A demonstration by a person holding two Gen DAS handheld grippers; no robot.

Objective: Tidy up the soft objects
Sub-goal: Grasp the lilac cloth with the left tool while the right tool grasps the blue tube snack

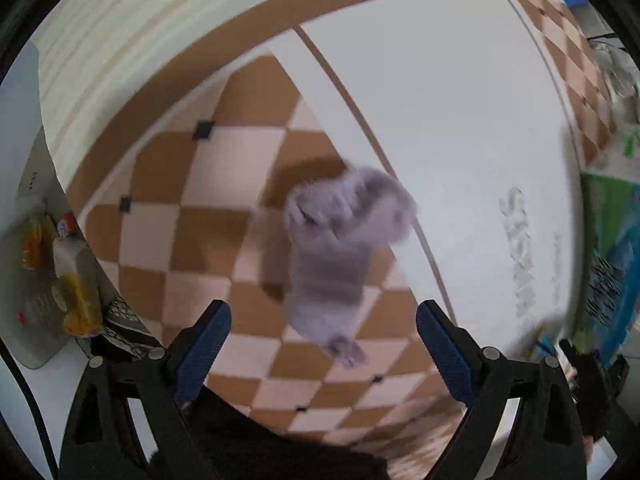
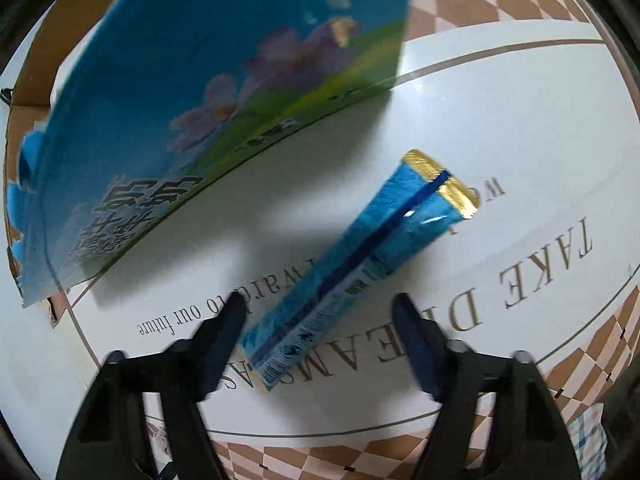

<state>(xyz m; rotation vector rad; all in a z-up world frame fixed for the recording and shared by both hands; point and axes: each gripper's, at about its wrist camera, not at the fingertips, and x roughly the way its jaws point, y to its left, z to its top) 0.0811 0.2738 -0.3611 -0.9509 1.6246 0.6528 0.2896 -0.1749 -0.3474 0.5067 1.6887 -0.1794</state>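
Observation:
In the left wrist view a fluffy lilac soft toy point(image 1: 340, 252) lies on the checkered brown-and-cream mat point(image 1: 200, 216), partly on its white centre. My left gripper point(image 1: 323, 344) is open, its blue-padded fingers either side of the toy's near end, above it. In the right wrist view a long blue foil packet with gold end point(image 2: 352, 268) lies on the white mat area with printed words. My right gripper point(image 2: 320, 336) is open, its fingers straddling the packet's near end without touching it.
A blue cardboard box with flower print point(image 2: 200, 92) stands at the left and back in the right wrist view; it also shows in the left wrist view point(image 1: 612, 248). A striped cream cushion or wall point(image 1: 120, 40) lies beyond the mat. Small bottles and clutter point(image 1: 68, 272) sit at the left.

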